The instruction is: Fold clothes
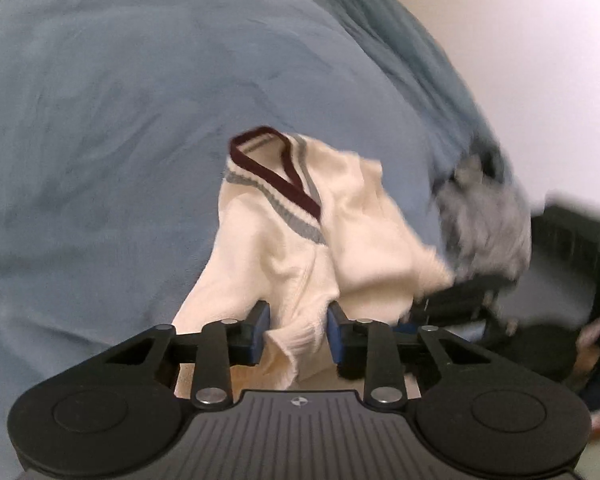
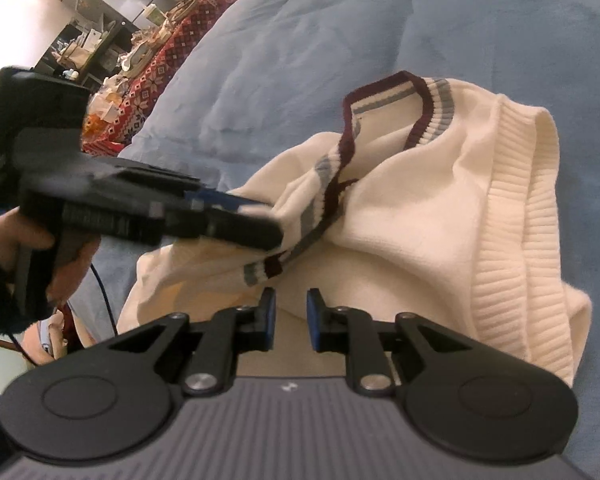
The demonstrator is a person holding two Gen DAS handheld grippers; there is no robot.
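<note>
A cream knit vest [image 1: 284, 248] with a maroon and grey V-neck trim lies bunched on a blue blanket [image 1: 100, 120]; it also shows in the right wrist view [image 2: 420, 208]. My left gripper [image 1: 298, 326] has its jaws apart with a ribbed edge of the vest hanging between them; from the right wrist view it [image 2: 260, 220] reaches in from the left into the vest's trim. My right gripper [image 2: 291, 316] is open and empty, just short of the vest's near edge. It shows blurred at the right of the left wrist view [image 1: 452, 296].
The blue blanket [image 2: 340, 40] covers the bed all around the vest. A red patterned cloth [image 2: 152, 64] and cluttered shelves [image 2: 100, 8] lie beyond the bed's left side. A white wall [image 1: 540, 60] stands to the right.
</note>
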